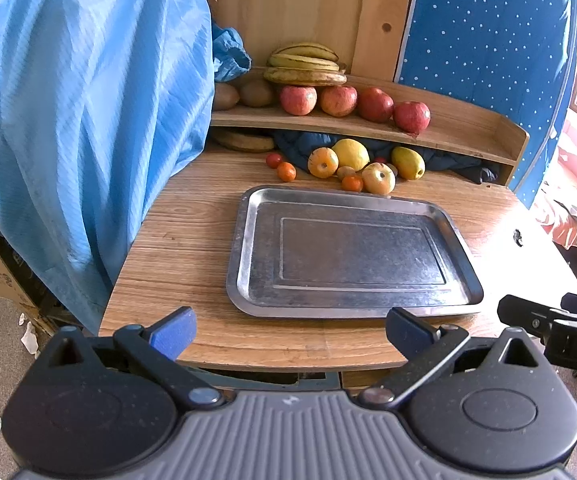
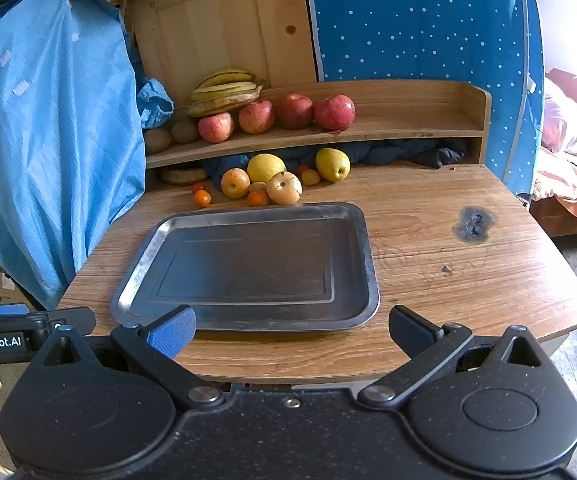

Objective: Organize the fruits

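Beyond the metal tray (image 1: 352,252) lay loose fruits (image 1: 348,166), with red apples (image 1: 354,102) shelved farther back; the left gripper (image 1: 290,330) gaped empty at the tray's near edge. Right view: right gripper (image 2: 292,330) spread wide, holding nothing, before the tray.

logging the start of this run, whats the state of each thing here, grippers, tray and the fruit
left gripper: open, holding nothing
right gripper: open, holding nothing
metal tray: flat on the table, nothing on it
bananas: stacked on the shelf
red apples: in a row on the shelf
kiwis: on the shelf, left of the apples
loose fruit pile: on the table behind the tray
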